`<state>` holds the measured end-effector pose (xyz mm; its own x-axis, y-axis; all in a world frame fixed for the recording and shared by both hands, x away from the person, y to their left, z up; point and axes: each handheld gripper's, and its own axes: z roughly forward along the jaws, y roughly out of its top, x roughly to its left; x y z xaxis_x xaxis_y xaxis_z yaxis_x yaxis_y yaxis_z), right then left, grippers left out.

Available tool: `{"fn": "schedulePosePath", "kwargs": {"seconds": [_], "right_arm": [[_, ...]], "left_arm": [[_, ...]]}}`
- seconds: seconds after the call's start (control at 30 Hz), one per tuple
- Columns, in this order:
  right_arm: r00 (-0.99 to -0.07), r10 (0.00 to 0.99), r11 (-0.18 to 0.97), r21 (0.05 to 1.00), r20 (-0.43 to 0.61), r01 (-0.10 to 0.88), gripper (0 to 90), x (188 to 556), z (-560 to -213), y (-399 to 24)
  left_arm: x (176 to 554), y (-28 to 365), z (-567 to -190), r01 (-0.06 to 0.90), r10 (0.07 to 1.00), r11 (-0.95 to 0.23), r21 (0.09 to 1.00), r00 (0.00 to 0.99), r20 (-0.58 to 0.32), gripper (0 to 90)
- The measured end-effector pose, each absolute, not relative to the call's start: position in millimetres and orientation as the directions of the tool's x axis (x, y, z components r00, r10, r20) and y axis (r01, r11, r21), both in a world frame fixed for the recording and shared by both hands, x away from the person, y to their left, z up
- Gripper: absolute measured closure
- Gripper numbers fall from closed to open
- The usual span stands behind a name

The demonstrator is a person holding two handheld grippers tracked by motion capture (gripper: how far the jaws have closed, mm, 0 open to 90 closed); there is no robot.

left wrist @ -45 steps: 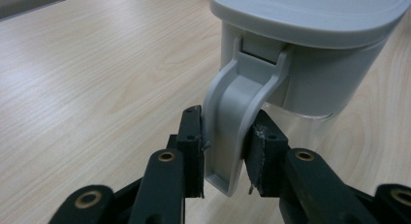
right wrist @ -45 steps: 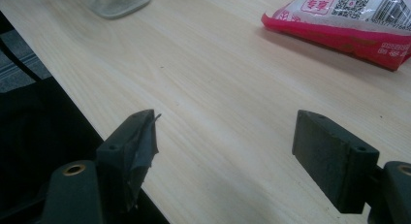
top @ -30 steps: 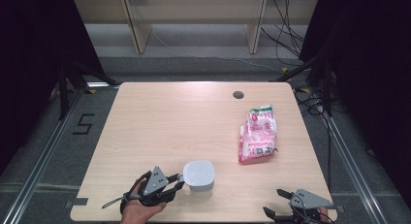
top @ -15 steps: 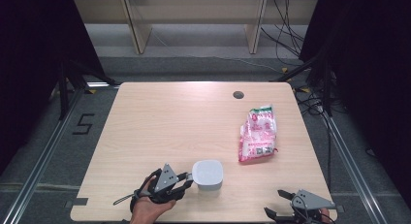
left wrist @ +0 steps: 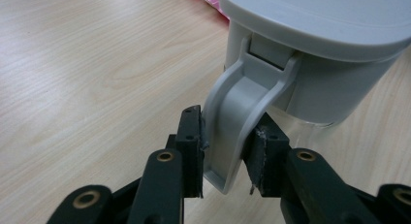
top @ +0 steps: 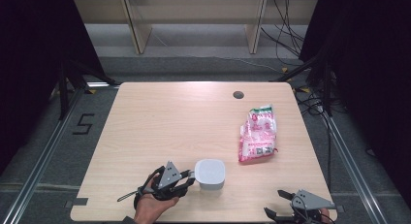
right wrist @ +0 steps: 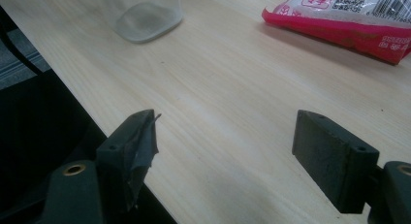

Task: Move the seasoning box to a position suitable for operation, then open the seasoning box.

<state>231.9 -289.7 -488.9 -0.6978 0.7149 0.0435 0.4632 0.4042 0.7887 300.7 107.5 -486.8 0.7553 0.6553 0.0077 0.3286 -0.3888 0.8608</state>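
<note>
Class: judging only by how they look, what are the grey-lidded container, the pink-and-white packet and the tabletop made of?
The grey-lidded container: probably plastic; matte moulded lid and clasp, frosted see-through body. The left gripper is clamped on that clasp.
The pink-and-white packet: likely thin plastic film; glossy, creased, printed.
The tabletop: pale wood-grain surface, perhaps laminate rather than solid wood; smooth with a soft sheen.

The left gripper (top: 190,176) lies low by the near edge, its jaws clamped on a grey handle (left wrist: 232,132); the right gripper (top: 278,204) rests at the near right corner, jaws spread wide, gripping nothing.
</note>
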Motion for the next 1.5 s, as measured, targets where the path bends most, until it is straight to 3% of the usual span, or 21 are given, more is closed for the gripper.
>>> {"fn": "schedulePosePath", "kwargs": {"seconds": [0.1, 0.3, 0.33, 0.6, 0.7, 0.77, 0.87, 0.9, 0.93, 1.0, 1.13, 1.5], "right_arm": [[-0.702, 0.712, 0.417, 0.79, 0.025, 0.45, 24.8, 232.8, -487.8, -290.0], [-0.709, 0.705, 0.428, 0.791, 0.011, 0.438, 24.8, 234.5, -488.1, -289.5], [-0.71, 0.703, 0.42, 0.786, 0.035, 0.454, 24.8, 234.5, -488.4, -288.6], [-0.71, 0.703, 0.405, 0.797, 0.043, 0.449, 22.4, 235.7, -489.0, -287.1], [-0.698, 0.71, 0.362, 0.801, 0.094, 0.476, 23.1, 234.7, -487.7, -284.5], [-0.722, 0.69, 0.395, 0.81, 0.05, 0.433, 20.2, 238.9, -488.5, -284.0], [-0.692, 0.719, 0.362, 0.81, 0.073, 0.461, 20.2, 234.9, -486.9, -280.2], [-0.692, 0.719, 0.362, 0.81, 0.073, 0.461, 20.2, 234.9, -486.9, -280.2], [-0.701, 0.711, 0.377, 0.817, 0.047, 0.436, 20.2, 236.0, -486.0, -279.6], [-0.703, 0.709, 0.377, 0.817, 0.048, 0.436, 20.6, 236.0, -485.8, -279.1], [-0.724, 0.688, 0.391, 0.816, 0.047, 0.425, 21.9, 237.4, -486.1, -277.2], [-0.73, 0.682, 0.393, 0.819, 0.045, 0.418, 23.0, 240.2, -486.0, -271.0]], "left_arm": [[299.7, 108.5, -487.7, 0.359, 0.659, -0.363, 0.86, 0.752, -0.036, 67.3], [296.9, 118.3, -482.2, 0.36, 0.65, -0.359, 0.861, 0.758, -0.046, 55.2], [295.6, 120.4, -480.1, 0.367, 0.648, -0.35, 0.862, 0.76, -0.061, 49.3], [286.7, 134.6, -462.4, 0.352, 0.627, -0.315, 0.881, 0.774, -0.085, 44.9], [285.6, 139.8, -454.3, 0.336, 0.628, -0.299, 0.893, 0.774, -0.08, 50.9], [284.7, 142.3, -448.3, 0.318, 0.632, -0.275, 0.907, 0.771, -0.079, 57.3], [284.3, 144.7, -440.2, 0.297, 0.634, -0.266, 0.917, 0.77, -0.066, 78.5], [284.4, 144.6, -437.6, 0.286, 0.634, -0.274, 0.918, 0.771, -0.051, 78.5], [284.3, 142.6, -436.3, 0.281, 0.637, -0.255, 0.925, 0.769, -0.058, 85.9], [286.9, 140.6, -434.1, 0.259, 0.641, -0.276, 0.926, 0.767, -0.023, 87.9], [289.3, 131.7, -434.5, 0.292, 0.634, -0.226, 0.929, 0.769, -0.087, 89.2], [295.9, 113.9, -433.5, 0.296, 0.604, -0.245, 0.923, 0.792, -0.093, 89.2]]}}
